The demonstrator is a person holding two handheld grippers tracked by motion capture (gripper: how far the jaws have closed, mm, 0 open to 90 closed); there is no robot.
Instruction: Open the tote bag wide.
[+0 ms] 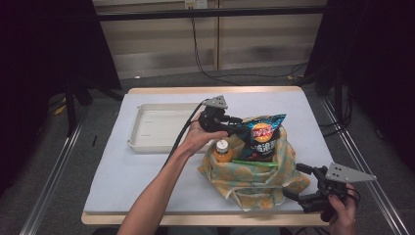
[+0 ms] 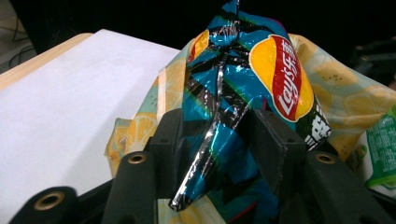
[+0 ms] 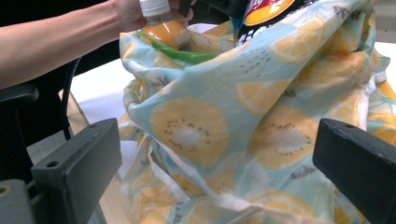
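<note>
A blue Lay's chip bag [image 1: 263, 133] [image 2: 243, 88] stands out of a fruit-print cloth bag [image 1: 254, 174] [image 2: 345, 93] [image 3: 243, 130] on the white table cover. My left gripper [image 1: 234, 122] [image 2: 219, 144] is shut on the chip bag's crimped end, above the cloth bag's left rim. An orange juice bottle [image 1: 222, 151] [image 3: 166, 25] with a white cap and a green packet [image 1: 254, 163] [image 3: 180, 53] sit inside the cloth bag. My right gripper [image 1: 297, 182] [image 3: 224, 158] is open at the cloth bag's near right corner, jaws wide on either side of the fabric.
A shallow white tray [image 1: 142, 128] lies on the table behind and left of the cloth bag. The table's front edge [image 1: 195, 218] is close to the right gripper. A forearm [image 1: 161, 188] crosses the table's near middle.
</note>
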